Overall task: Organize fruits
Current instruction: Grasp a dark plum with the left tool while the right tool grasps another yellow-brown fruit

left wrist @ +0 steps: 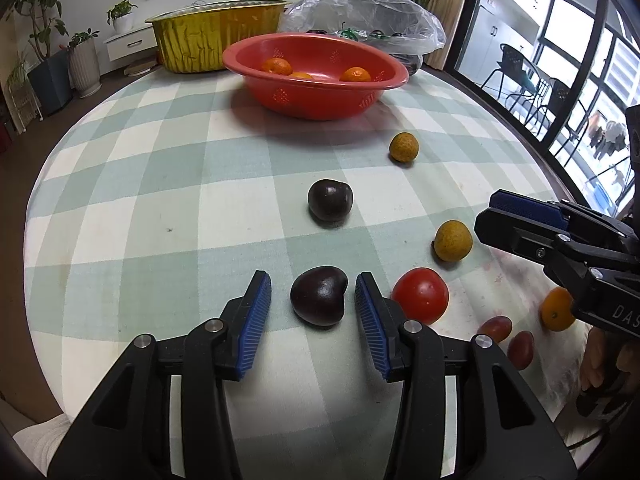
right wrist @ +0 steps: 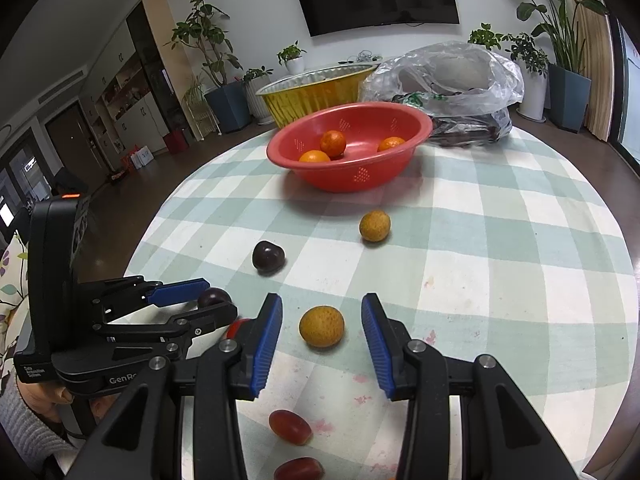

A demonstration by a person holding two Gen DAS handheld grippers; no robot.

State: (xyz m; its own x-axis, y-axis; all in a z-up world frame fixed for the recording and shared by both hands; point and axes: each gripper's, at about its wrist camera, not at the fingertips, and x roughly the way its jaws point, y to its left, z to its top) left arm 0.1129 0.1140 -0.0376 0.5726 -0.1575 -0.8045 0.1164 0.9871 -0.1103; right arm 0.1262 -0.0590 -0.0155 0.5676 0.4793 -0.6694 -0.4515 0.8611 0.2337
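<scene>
My left gripper (left wrist: pixel 313 294) is open, its jaws on either side of a dark plum (left wrist: pixel 319 295) on the checked tablecloth without touching it. My right gripper (right wrist: pixel 322 322) is open around a yellow-brown kumquat (right wrist: pixel 321 326), which also shows in the left wrist view (left wrist: pixel 453 240). A second dark plum (left wrist: pixel 330 200), a second kumquat (left wrist: pixel 404 147), a red tomato (left wrist: pixel 421 295), a small orange (left wrist: pixel 557 309) and two red grapes (right wrist: pixel 290 426) lie loose. A red bowl (left wrist: pixel 320 98) at the back holds three oranges (right wrist: pixel 333 143).
A gold foil tray (left wrist: pixel 192 42) and a clear plastic bag (left wrist: pixel 368 16) with dark fruit stand behind the bowl. The round table's edge (right wrist: pixel 160 216) curves off on the left. Potted plants and a wall TV lie beyond.
</scene>
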